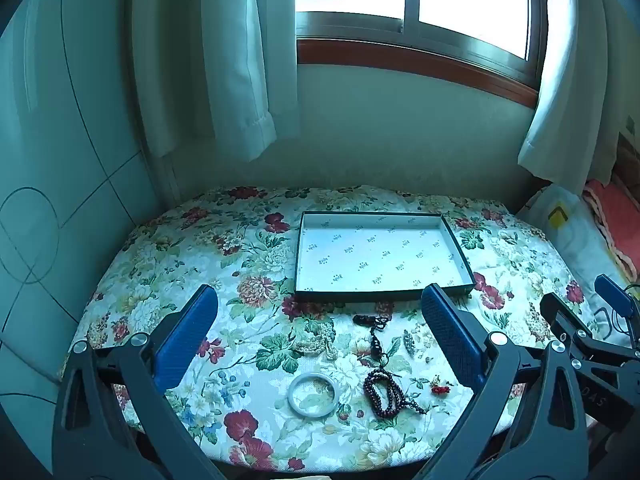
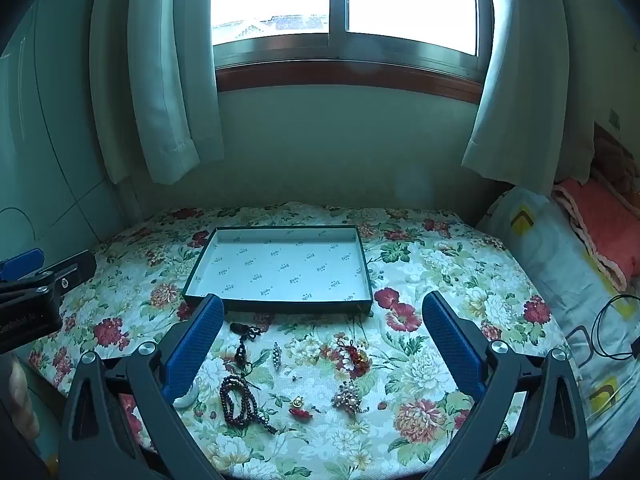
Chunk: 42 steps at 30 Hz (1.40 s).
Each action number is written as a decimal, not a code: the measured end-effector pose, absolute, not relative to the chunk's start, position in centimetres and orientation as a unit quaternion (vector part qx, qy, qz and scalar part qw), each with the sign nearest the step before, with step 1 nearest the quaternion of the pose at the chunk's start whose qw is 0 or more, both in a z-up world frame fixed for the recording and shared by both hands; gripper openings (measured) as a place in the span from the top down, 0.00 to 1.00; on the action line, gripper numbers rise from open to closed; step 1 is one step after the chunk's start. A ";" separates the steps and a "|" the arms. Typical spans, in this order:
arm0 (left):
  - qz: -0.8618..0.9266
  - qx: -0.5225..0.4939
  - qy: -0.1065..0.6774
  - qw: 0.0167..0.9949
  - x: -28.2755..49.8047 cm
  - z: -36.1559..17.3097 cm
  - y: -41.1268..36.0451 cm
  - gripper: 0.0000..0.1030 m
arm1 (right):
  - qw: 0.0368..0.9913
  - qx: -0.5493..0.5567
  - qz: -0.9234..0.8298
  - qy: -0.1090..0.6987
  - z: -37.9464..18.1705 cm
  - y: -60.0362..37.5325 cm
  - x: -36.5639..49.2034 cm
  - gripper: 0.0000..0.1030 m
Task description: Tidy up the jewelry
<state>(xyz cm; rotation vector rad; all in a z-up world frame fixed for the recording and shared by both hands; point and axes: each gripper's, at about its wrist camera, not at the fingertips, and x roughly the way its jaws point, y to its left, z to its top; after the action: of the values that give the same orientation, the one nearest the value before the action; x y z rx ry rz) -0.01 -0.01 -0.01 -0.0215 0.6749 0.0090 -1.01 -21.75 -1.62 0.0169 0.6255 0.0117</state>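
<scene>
Left wrist view: the left tool [image 1: 320, 344] hangs over the floral tabletop [image 1: 168, 264] with its blue fingers spread wide and nothing between them. One shallow box [image 1: 458, 246] lies at 12 o'clock, nothing in it. Nearer, I count one white bangle [image 1: 314, 395] at 6 o'clock, one dark bead string [image 1: 386, 394] just beside it at 5 o'clock, one pearl strand [image 1: 320, 342] near centre, one dark pendant cord [image 1: 374, 332], and one small red charm [image 1: 440, 389].

Right wrist view: the right tool [image 2: 323, 344] is likewise spread and carries nothing. The same box [image 2: 366, 268] sits at 12 o'clock; additionally one silver brooch [image 2: 276, 355], one red knotted ornament [image 2: 354, 356] and one pearl cluster brooch [image 2: 350, 397] show at 6 o'clock.

Risks, as I judge them: the busy print hides small pieces, so a pinch may miss; the loose strings could snag neighbours lying close by, and the smooth bangle may slip from the pads.
</scene>
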 end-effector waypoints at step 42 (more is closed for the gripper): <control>0.002 0.002 0.331 0.944 -0.2 -0.4 -0.2 0.02 | 0.952 0.008 0.005 0.307 -1.9 -21.7 -1.1 0.04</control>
<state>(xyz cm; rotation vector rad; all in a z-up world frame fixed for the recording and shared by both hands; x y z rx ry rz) -0.18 -0.17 -0.37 0.0037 0.6740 0.0037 -1.15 -21.68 -1.85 0.0161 0.6243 0.0102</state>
